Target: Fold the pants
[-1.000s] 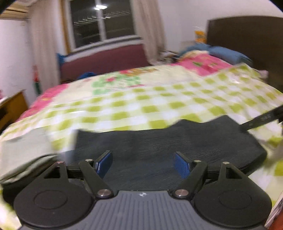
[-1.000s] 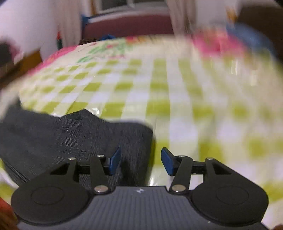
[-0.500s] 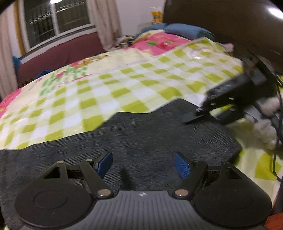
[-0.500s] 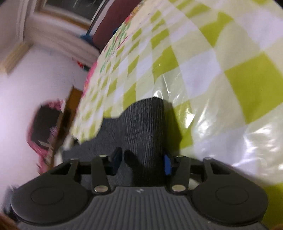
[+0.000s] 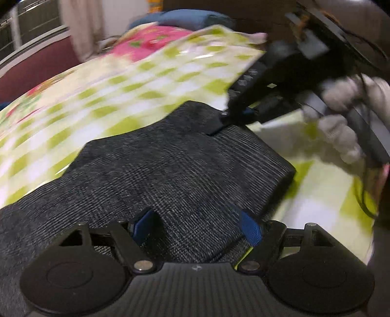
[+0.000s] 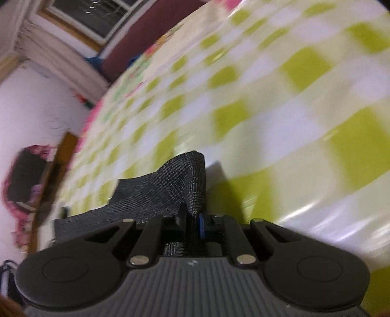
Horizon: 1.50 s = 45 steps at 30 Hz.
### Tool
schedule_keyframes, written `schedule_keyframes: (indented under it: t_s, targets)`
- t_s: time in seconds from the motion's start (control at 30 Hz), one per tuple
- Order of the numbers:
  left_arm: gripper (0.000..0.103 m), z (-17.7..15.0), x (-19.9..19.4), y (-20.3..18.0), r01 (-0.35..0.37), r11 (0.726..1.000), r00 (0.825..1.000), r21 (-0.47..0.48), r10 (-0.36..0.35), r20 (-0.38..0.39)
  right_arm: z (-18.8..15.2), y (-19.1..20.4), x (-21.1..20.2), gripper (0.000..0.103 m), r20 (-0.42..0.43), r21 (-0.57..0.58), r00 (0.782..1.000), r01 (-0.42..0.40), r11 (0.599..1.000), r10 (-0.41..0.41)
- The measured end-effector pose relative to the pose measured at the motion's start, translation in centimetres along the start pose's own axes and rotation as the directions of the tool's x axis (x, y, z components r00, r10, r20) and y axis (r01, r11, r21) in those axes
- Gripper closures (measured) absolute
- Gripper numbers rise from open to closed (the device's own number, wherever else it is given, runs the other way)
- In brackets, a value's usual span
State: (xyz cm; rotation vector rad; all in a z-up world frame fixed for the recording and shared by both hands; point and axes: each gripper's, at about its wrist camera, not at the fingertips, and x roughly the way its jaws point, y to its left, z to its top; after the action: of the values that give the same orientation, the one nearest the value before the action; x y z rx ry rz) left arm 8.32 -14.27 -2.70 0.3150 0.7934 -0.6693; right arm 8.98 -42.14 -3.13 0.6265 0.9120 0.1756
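Dark grey pants (image 5: pixel 175 170) lie folded on a green-and-white checked bed cover (image 5: pixel 102 102). My left gripper (image 5: pixel 197 224) is open, its blue pads astride the near edge of the pants. My right gripper (image 6: pixel 191 220) is shut on a corner of the pants (image 6: pixel 178 185), which bunches up between the pads. In the left wrist view the right gripper (image 5: pixel 237 114) shows at the far right corner of the pants, held by a gloved hand (image 5: pixel 341 122).
The checked bed cover (image 6: pixel 280 102) spreads ahead and right. A dark headboard (image 5: pixel 256 22) and blue pillow (image 5: pixel 185 19) are behind. A window (image 6: pixel 92 17), a maroon bench (image 6: pixel 156 36) and a wooden bedside stand (image 6: pixel 61 165) lie to the left.
My right gripper has closed on the pants corner. My left gripper has moved forward and low, so that its open pads now straddle the near edge.
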Motion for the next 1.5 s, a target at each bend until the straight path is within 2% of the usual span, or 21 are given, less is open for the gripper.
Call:
schedule_keyframes:
  t_s: [0.13,0.23,0.37,0.47,0.5,0.6,0.67,0.73,0.8,0.83,0.87,0.9,1.0,1.13,1.23,1.3,1.33,1.37,1.4,1.47,1.5]
  targets:
    - [0.014,1.9,-0.5,-1.4,0.033,0.999,0.998,0.022,-0.035,0.061,0.9,-2.1,-2.2,0.091,0.003,0.024,0.999,0.045,0.999,-0.045]
    - [0.014,1.6,-3.1,0.6,-0.065,0.998,0.988,0.007,0.063,0.144,-0.4,-2.1,-3.7,0.085,0.046,0.022,0.998,0.051,0.998,-0.052]
    - [0.014,-0.7,-5.3,5.9,-0.254,0.958,0.949,-0.130,0.273,0.155,-2.2,-1.7,-3.4,0.059,0.062,0.053,0.998,0.011,0.999,-0.014]
    - [0.013,-3.7,-4.3,8.9,-0.373,0.907,0.918,-0.193,0.391,0.061,-2.5,-1.1,-1.8,0.059,0.057,0.054,0.996,0.061,0.997,-0.064]
    - [0.013,-4.8,-3.9,9.7,-0.372,0.908,0.921,-0.195,0.387,0.045,-2.7,-1.2,-1.5,0.059,0.058,0.067,0.996,0.067,0.996,-0.071]
    - [0.014,-5.9,-5.3,9.7,-0.360,0.905,0.922,-0.227,0.382,0.064,-2.7,-1.3,-1.4,0.059,0.067,0.111,0.996,0.046,0.993,-0.054]
    - [0.013,-5.8,-7.3,8.9,-0.387,0.893,0.896,-0.229,0.422,0.135,-2.9,-1.3,-1.6,0.059,0.066,0.113,0.996,0.044,0.993,-0.051]
    - [0.010,-6.5,-8.4,9.4,-0.410,0.875,0.879,-0.257,0.454,0.145,-3.0,-1.3,-1.3,0.058,0.067,0.111,0.996,0.049,0.993,-0.057]
    - [0.008,-7.2,-6.8,10.5,-0.414,0.869,0.900,-0.271,0.436,0.023,-3.0,-1.4,-0.6,0.052,0.063,0.114,0.997,0.037,0.993,-0.044]
    - [0.008,-7.6,-6.2,10.8,-0.430,0.866,0.895,-0.255,0.445,0.001,-2.9,-1.3,-0.4,0.052,0.063,0.122,0.997,0.044,0.992,-0.052]
    - [0.008,-7.6,-6.3,10.4,-0.439,0.863,0.889,-0.251,0.457,0.015,-2.8,-1.1,-0.4,0.062,0.061,0.131,0.996,0.057,0.990,-0.065]
    - [0.008,-7.3,-6.5,10.0,-0.442,0.862,0.886,-0.248,0.462,0.026,-2.7,-0.8,-0.5,0.079,0.054,0.124,0.995,0.078,0.989,-0.085]
    - [0.007,-6.9,-6.8,9.8,-0.422,0.872,0.893,-0.248,0.447,0.052,-2.7,-0.2,-1.6,0.090,0.062,0.109,0.995,0.071,0.991,-0.078]
    - [0.007,-6.9,-6.2,9.6,-0.438,0.864,0.887,-0.247,0.460,0.036,-2.8,0.3,-1.9,0.091,0.069,0.090,0.994,0.080,0.993,-0.087]
    - [0.006,-7.0,-5.9,10.0,-0.424,0.870,0.897,-0.250,0.441,0.012,-2.5,-0.4,-0.6,0.079,0.040,0.120,0.993,0.103,0.987,-0.108]
    - [0.006,-7.2,-5.4,10.9,-0.399,0.870,0.910,-0.290,0.416,-0.003,-2.5,-0.8,0.2,0.066,0.024,0.127,0.997,0.075,0.989,-0.079]
    - [0.006,-7.2,-5.5,10.8,-0.398,0.870,0.910,-0.291,0.415,-0.004,-2.5,-0.8,0.2,0.065,0.028,0.136,0.997,0.067,0.988,-0.072]
    - [0.006,-7.2,-5.4,10.6,-0.404,0.871,0.907,-0.278,0.420,-0.002,-2.6,-0.7,0.1,0.067,0.032,0.138,0.997,0.069,0.988,-0.074]
    - [0.006,-7.2,-5.3,10.5,-0.410,0.871,0.904,-0.269,0.427,0.003,-2.7,-0.5,0.0,0.078,0.032,0.134,0.996,0.079,0.988,-0.084]
    - [0.006,-7.3,-5.2,10.4,-0.414,0.871,0.902,-0.265,0.431,0.008,-2.7,-0.4,-0.8,0.090,0.042,0.163,0.996,0.073,0.984,-0.081]
    - [0.006,-7.3,-5.2,10.4,-0.413,0.871,0.902,-0.265,0.431,0.009,-2.8,-0.2,-1.5,0.092,0.060,0.184,0.996,0.059,0.981,-0.071]
